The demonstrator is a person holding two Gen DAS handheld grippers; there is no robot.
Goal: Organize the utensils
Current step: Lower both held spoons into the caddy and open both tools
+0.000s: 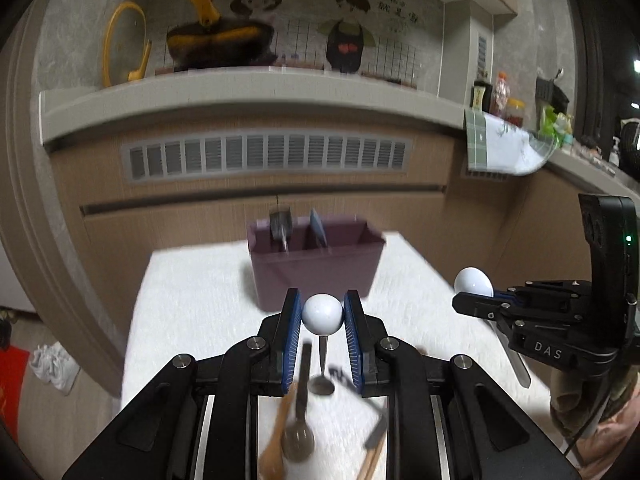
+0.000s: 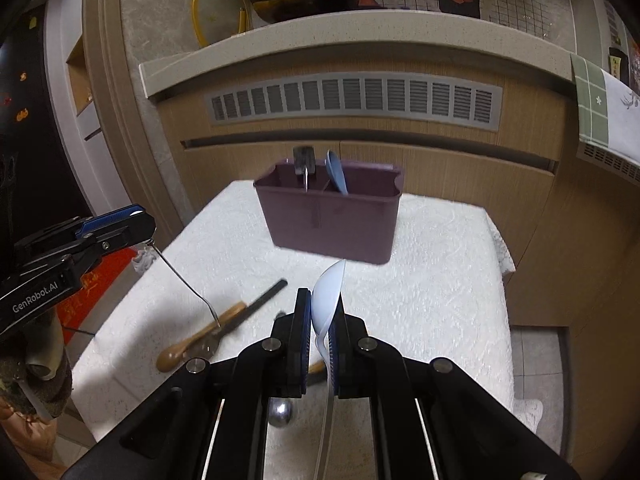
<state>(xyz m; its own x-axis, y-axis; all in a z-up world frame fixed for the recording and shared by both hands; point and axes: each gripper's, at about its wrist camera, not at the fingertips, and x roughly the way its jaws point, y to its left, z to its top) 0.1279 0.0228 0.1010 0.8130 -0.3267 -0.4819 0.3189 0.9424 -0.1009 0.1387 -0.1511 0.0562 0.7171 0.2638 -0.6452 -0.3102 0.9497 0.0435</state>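
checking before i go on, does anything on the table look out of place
Yes: a wooden spoon, a dark utensil and a metal spoon lie loose and crossed on the white cloth, not in the purple holder.
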